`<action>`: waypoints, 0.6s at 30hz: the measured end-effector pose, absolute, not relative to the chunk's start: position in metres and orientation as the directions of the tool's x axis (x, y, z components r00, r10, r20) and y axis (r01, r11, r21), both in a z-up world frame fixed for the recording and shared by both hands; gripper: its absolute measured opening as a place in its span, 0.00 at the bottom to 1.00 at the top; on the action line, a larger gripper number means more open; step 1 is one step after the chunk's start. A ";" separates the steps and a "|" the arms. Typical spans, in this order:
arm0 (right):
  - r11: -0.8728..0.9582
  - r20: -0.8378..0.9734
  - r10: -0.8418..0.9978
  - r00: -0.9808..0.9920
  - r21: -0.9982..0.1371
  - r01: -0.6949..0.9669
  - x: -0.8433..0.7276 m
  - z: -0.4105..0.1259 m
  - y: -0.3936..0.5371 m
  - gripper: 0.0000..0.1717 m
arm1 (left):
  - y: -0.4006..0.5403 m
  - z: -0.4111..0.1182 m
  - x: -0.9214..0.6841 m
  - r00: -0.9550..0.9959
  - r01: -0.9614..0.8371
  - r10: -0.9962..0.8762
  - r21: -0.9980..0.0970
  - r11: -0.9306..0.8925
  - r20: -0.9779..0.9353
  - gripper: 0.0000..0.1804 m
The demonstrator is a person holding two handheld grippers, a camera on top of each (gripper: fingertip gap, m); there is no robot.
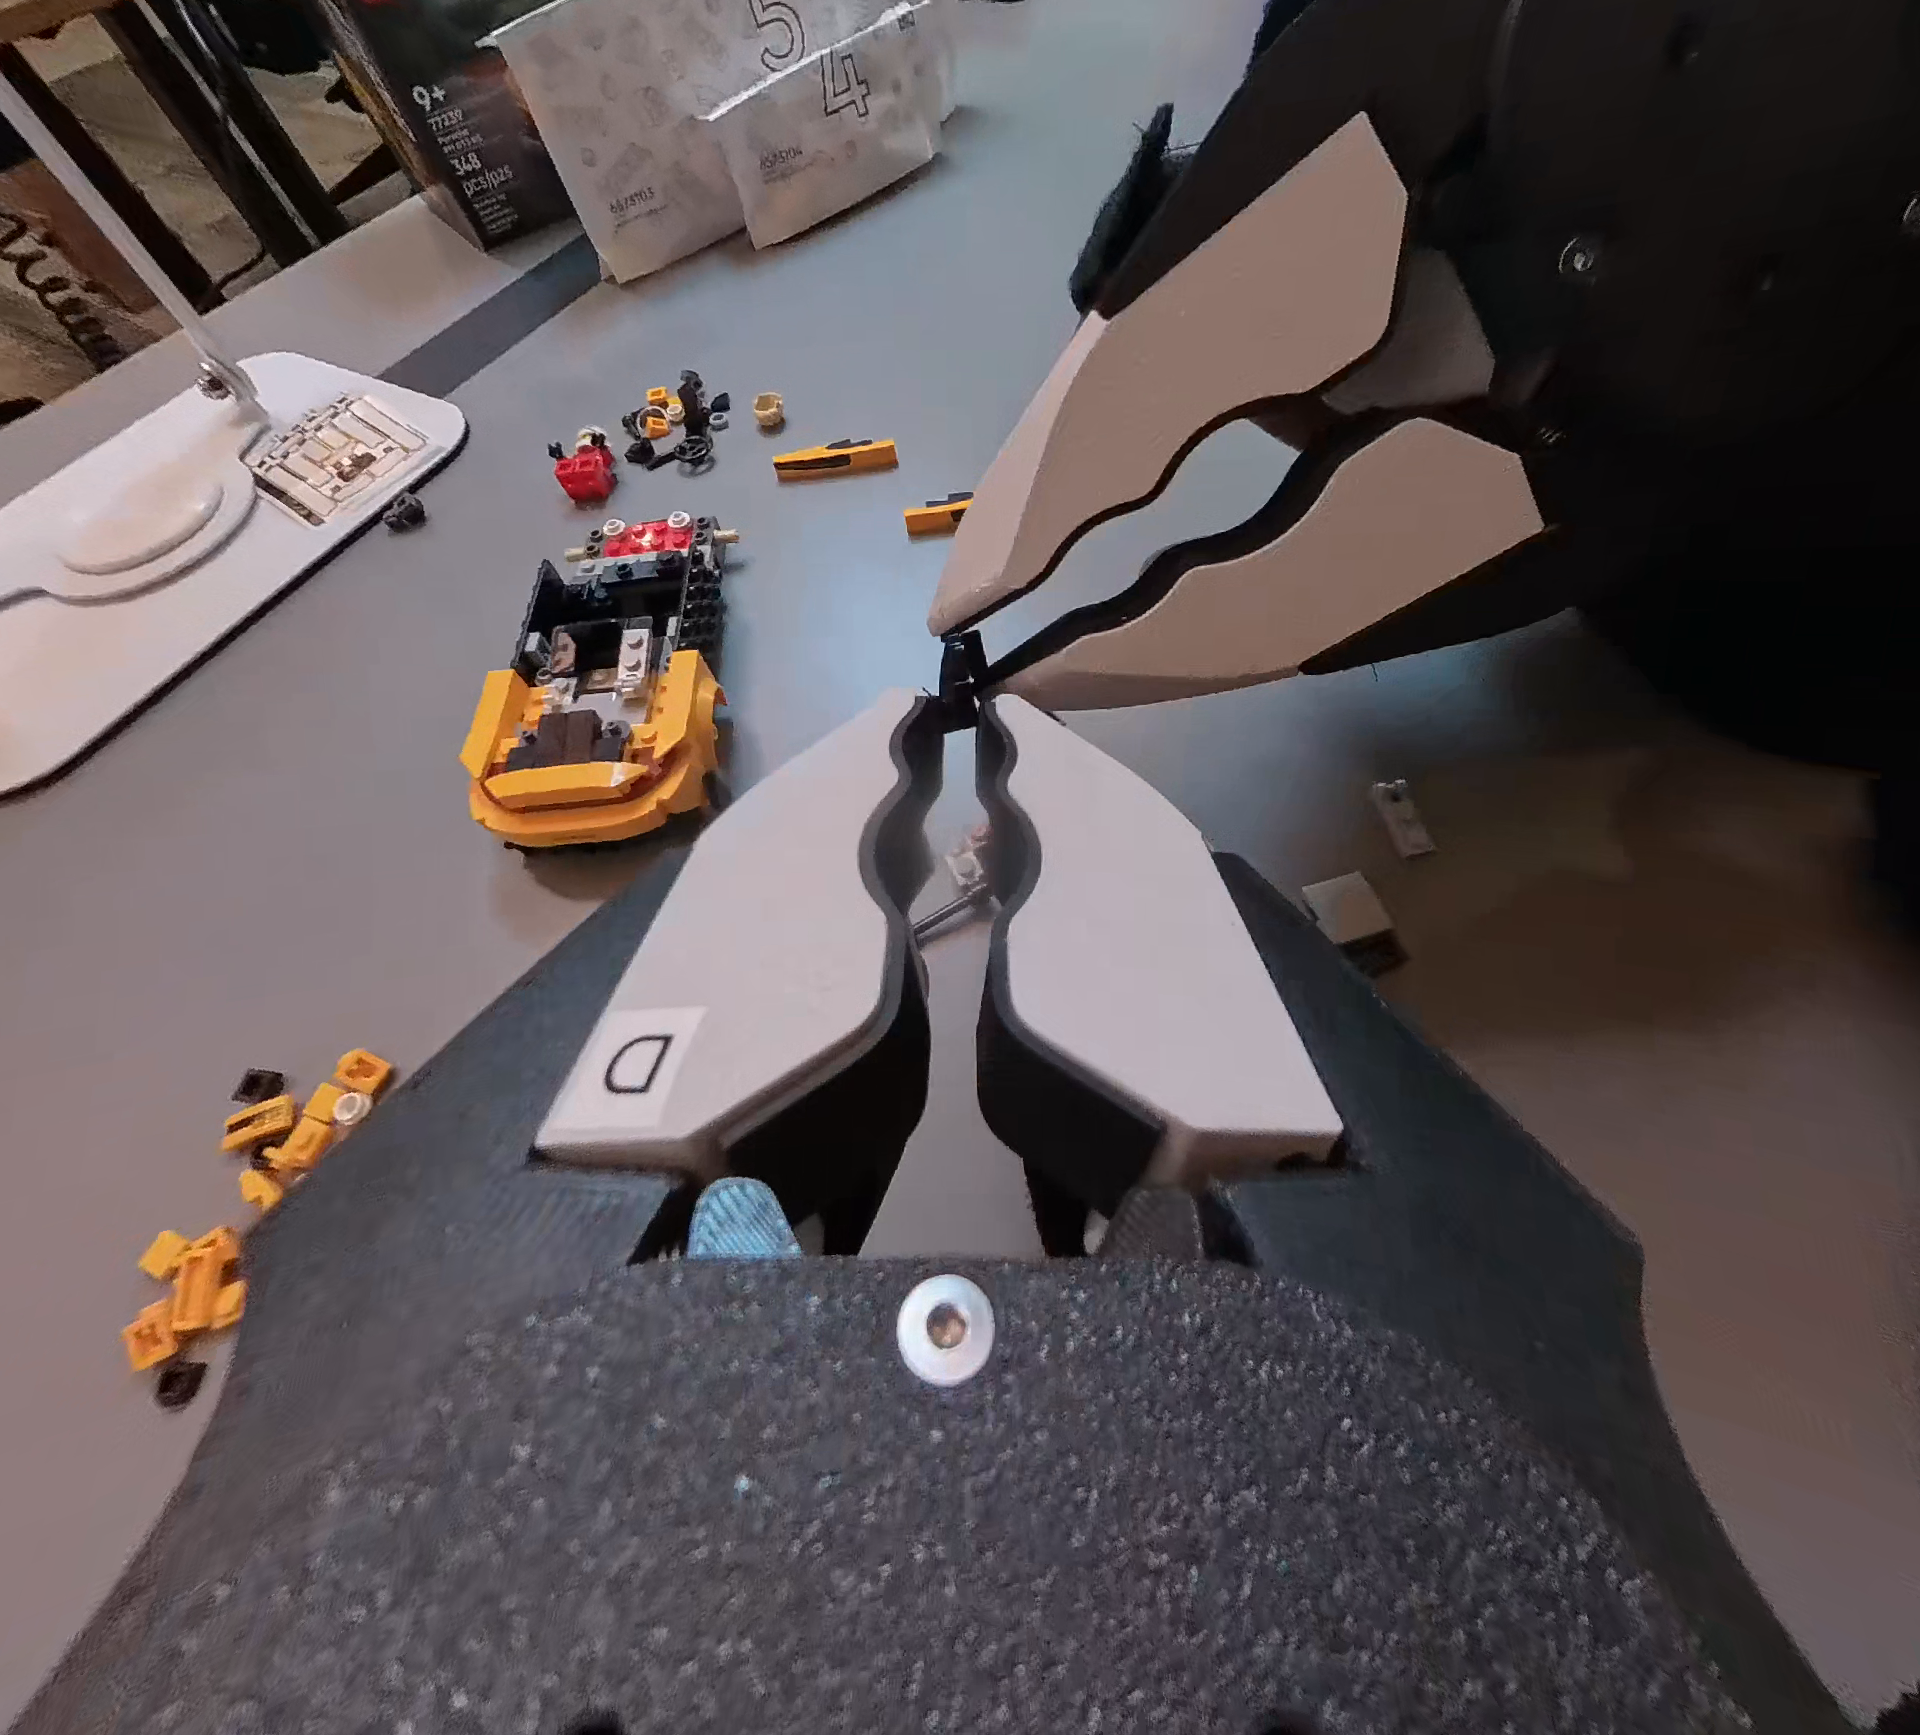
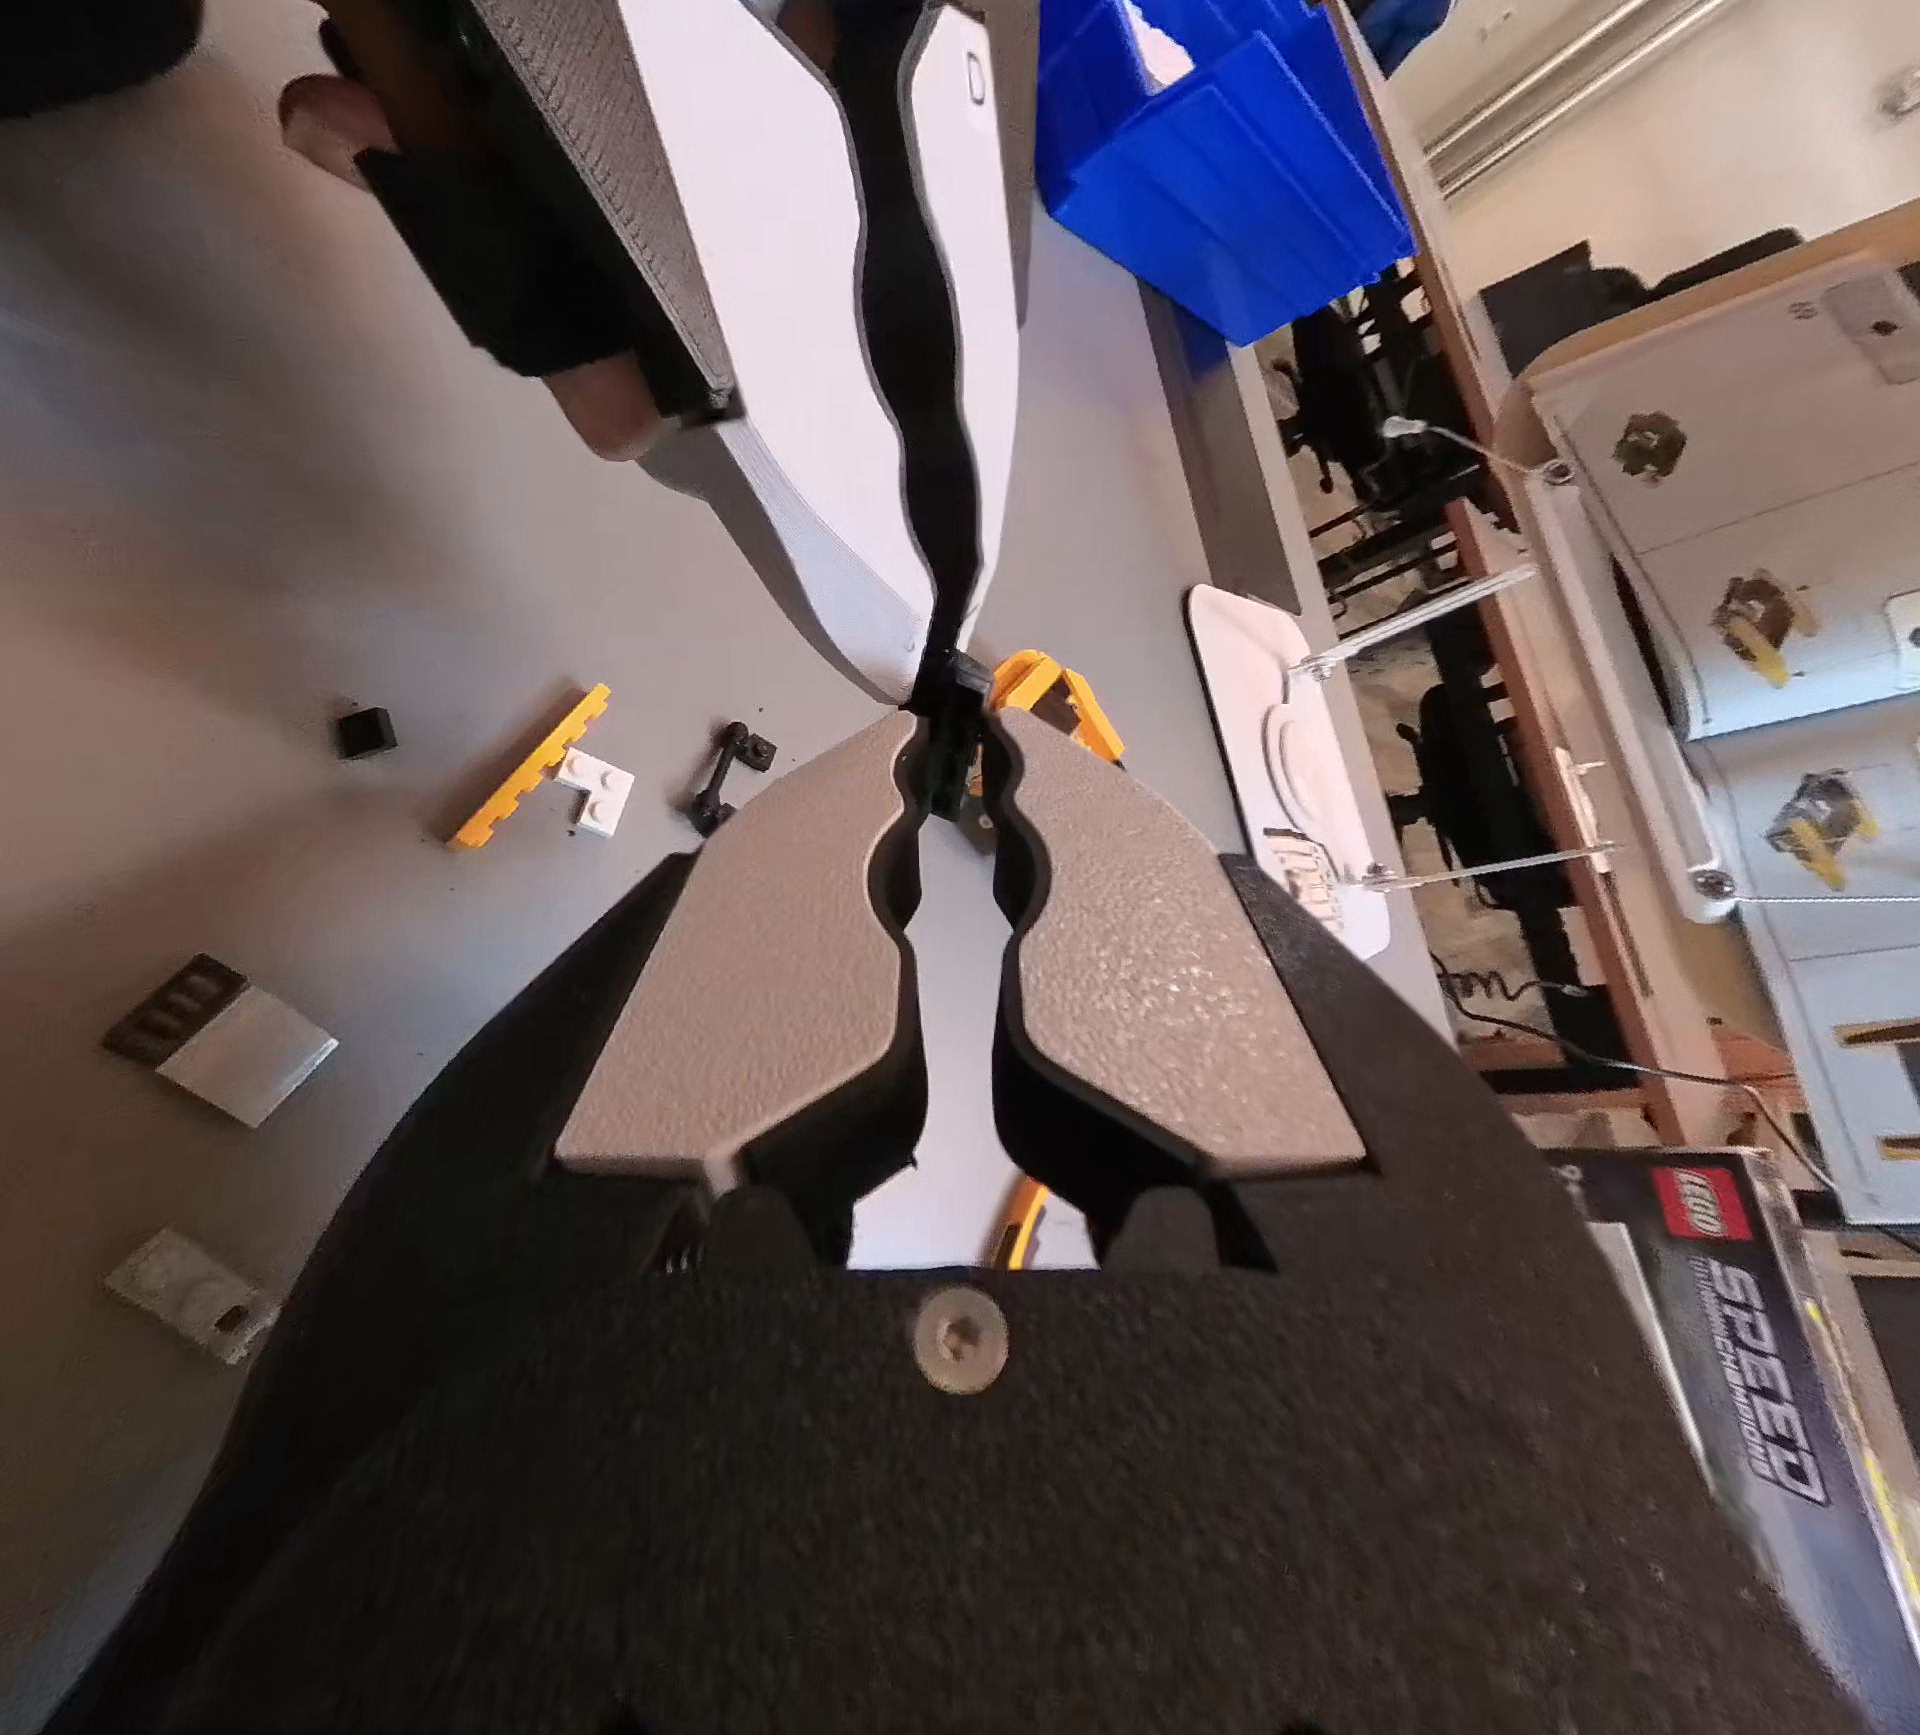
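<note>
My two grippers meet tip to tip above the grey table (image 1: 312, 906). A small black brick piece (image 1: 961, 670) sits between them. My left gripper (image 1: 948, 700) is shut on its lower end. My right gripper (image 1: 966, 636) comes in from the upper right and is shut on its upper end. In the right wrist view the same black piece (image 2: 948, 755) is pinched between my right gripper's (image 2: 954, 724) pads, and the left gripper (image 2: 935, 657) reaches down from above onto it. A half-built yellow and black brick car (image 1: 597, 729) stands on the table to the left, just beyond the tips.
Loose yellow bricks (image 1: 260, 1155) lie at the front left, and small parts (image 1: 665, 428) lie behind the car. A toy box (image 1: 436, 23) and white paper bags (image 1: 727, 96) stand at the back. A white stand base (image 1: 135, 522) is at the left. Blue bins (image 2: 1195, 75) are also in view.
</note>
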State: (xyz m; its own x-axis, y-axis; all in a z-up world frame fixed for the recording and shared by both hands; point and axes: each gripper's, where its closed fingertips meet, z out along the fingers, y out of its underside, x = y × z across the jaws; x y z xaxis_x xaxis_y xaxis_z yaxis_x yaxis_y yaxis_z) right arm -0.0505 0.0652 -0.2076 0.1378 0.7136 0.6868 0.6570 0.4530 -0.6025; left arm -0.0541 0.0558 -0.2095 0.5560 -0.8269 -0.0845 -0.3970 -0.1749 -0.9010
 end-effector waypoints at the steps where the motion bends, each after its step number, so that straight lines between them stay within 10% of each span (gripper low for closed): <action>1: 0.456 0.693 0.707 0.142 -0.600 0.657 -0.051 -0.208 0.065 0.05 | 0.056 -0.210 -0.054 0.555 -0.411 -0.826 -0.896 -0.167 -0.101 0.04; 10: 0.530 0.804 0.560 0.203 -0.535 0.657 -0.048 -0.193 0.066 0.04 | 0.057 -0.196 -0.055 0.526 -0.194 -0.827 -0.919 -0.344 0.198 0.04; 18: 0.599 0.881 0.467 0.077 -0.379 0.705 -0.047 -0.206 0.060 0.03 | 0.057 -0.216 -0.051 0.187 0.121 -0.534 -0.559 -0.820 0.825 0.03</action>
